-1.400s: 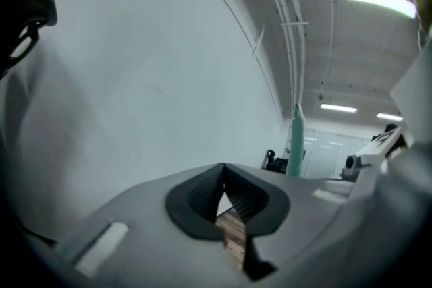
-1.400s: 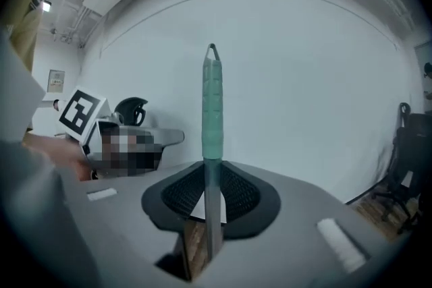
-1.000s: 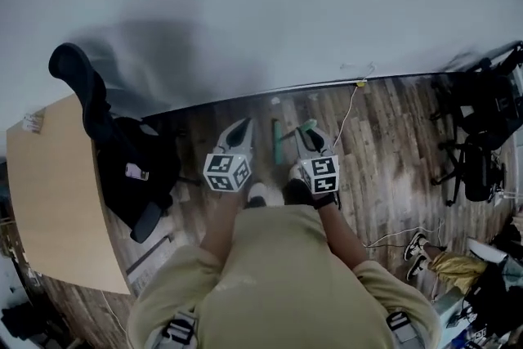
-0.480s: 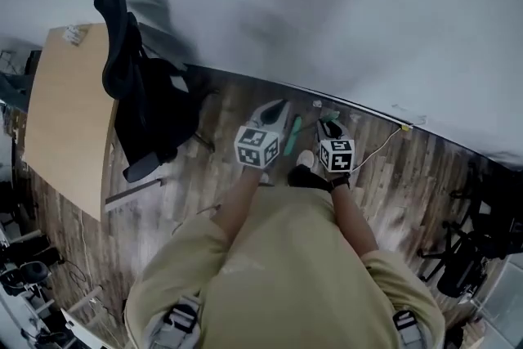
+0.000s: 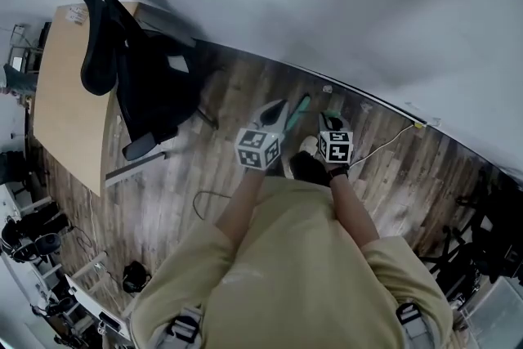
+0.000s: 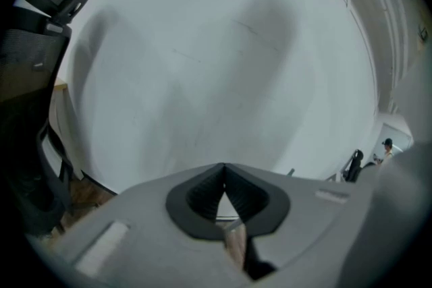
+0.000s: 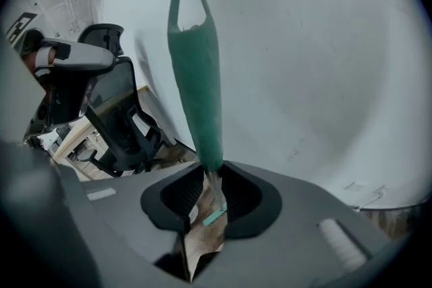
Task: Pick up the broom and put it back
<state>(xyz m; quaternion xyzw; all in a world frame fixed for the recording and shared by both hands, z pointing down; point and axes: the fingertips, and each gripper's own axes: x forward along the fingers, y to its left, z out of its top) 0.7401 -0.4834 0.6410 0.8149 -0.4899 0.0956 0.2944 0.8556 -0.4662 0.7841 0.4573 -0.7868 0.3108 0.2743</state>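
Note:
My right gripper (image 7: 209, 175) is shut on the broom, its jaws pinching the thin metal shaft just below the green grip (image 7: 196, 64), which rises in front of the white wall and ends in a hanging loop. In the head view the grip's green tip (image 5: 331, 115) shows just beyond the right gripper (image 5: 329, 123). A green bar (image 5: 301, 105), low by the floor, lies between the two grippers. My left gripper (image 5: 278, 112) is beside it on the left. Its jaws (image 6: 224, 168) meet at the tips with nothing in them.
A black office chair (image 5: 135, 86) stands against a light wooden desk (image 5: 69, 94) at the left, and it also shows in the right gripper view (image 7: 125, 125). The white wall (image 5: 343, 4) meets the wooden floor (image 5: 188, 176) just ahead. A thin cable (image 5: 384, 145) runs along the floor at the right.
The view has swung, so the desk and chair sit higher and further left. Both grippers have come down nearer the floor by the wall, the right one still shut on the broom.

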